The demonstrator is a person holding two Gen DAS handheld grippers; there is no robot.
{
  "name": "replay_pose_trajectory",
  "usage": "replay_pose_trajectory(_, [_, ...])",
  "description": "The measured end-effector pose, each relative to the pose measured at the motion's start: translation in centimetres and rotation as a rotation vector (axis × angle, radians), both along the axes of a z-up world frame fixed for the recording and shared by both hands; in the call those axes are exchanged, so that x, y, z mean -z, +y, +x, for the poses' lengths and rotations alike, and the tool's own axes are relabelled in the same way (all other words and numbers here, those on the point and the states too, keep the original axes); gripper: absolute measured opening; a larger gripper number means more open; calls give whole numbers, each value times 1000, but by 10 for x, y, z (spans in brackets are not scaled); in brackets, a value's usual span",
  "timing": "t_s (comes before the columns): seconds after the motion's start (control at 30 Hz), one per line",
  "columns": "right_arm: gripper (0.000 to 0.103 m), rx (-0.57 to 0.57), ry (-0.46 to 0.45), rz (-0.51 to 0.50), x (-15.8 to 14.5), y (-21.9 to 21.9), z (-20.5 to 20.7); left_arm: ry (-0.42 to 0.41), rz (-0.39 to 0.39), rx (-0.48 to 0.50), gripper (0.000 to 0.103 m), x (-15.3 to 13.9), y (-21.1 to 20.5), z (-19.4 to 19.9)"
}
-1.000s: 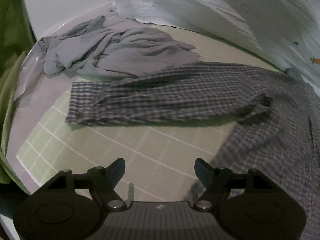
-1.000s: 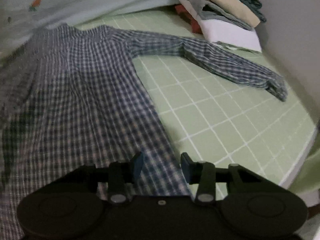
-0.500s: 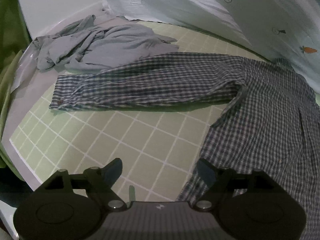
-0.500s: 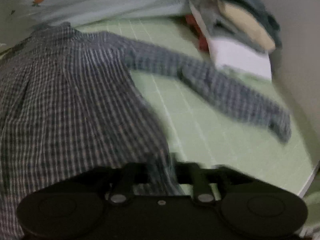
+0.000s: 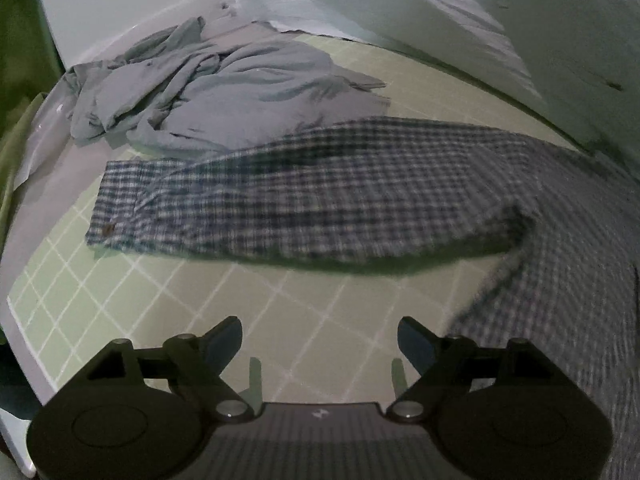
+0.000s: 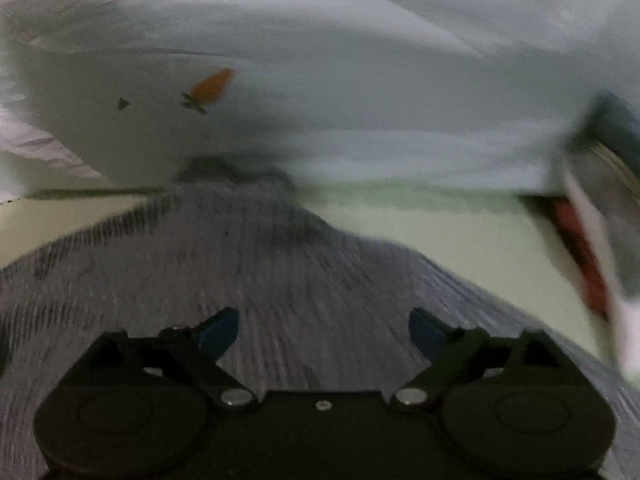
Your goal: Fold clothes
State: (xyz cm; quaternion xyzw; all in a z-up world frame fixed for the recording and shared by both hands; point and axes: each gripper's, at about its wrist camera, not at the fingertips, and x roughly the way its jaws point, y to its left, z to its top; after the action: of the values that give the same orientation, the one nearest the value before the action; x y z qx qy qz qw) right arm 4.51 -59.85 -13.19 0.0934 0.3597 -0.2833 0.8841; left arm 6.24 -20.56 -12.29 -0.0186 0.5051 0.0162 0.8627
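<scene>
We read no writing anywhere; the left gripper [image 5: 320, 340] and right gripper [image 6: 324, 330] both gape wide and empty over the plaid shirt [image 5: 328, 196] spread on the green mat [image 5: 200, 292], a crumpled gray garment [image 5: 208, 92] beyond its sleeve seen only from the left, blurred stacked clothes [image 6: 600, 220] only from the right.

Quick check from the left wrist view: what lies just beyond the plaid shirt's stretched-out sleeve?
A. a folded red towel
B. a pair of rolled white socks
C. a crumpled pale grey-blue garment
C: a crumpled pale grey-blue garment lies heaped just past the blue-and-white plaid shirt sleeve on the green gridded mat.
</scene>
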Motion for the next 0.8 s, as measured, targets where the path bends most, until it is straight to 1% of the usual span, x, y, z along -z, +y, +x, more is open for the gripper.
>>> replay_pose_trajectory(0.13, [96,-63,-18,21,7,-18,78,0,12,-30,86,3,4,21])
replay_pose_trajectory(0.2, [96,-74,12,41,20,-37,113,9,17,-45,86,6,6,27])
replay_pose_trajectory(0.27, [96,-72,51,64,30,-51,140,27,21,-60,86,10,9,30])
replay_pose_trajectory(0.37, [94,-83,94,72,44,-68,168,42,33,-59,86,12,11,34])
replay_pose_trajectory(0.4, [91,-89,110,82,49,-72,175,42,40,-56,86,12,11,36])
replay_pose_trajectory(0.43, [79,-95,126,92,53,-76,181,43,46,-52,86,11,10,38])
replay_pose_trajectory(0.47, [74,-109,121,129,56,-80,183,41,52,-49,86,10,10,39])
replay_pose_trajectory(0.5, [64,-113,85,152,55,-81,181,31,50,-51,86,8,10,41])
replay_pose_trajectory(0.53, [34,-128,66,163,54,-81,180,25,46,-57,86,6,9,44])
replay_pose_trajectory(0.57, [15,-131,55,161,52,-81,182,20,42,-62,86,5,9,47])
replay_pose_trajectory(0.6, [7,-135,44,160,50,-80,184,16,35,-65,86,4,9,49])
replay_pose_trajectory(0.63, [6,-137,33,158,49,-79,186,10,30,-61,86,3,9,53])
replay_pose_trajectory(0.67, [6,-129,27,125,47,-79,191,1,32,-54,86,2,9,55])
replay_pose_trajectory(0.8, [6,-55,17,155,46,-95,213,-21,70,-43,86,2,11,61])
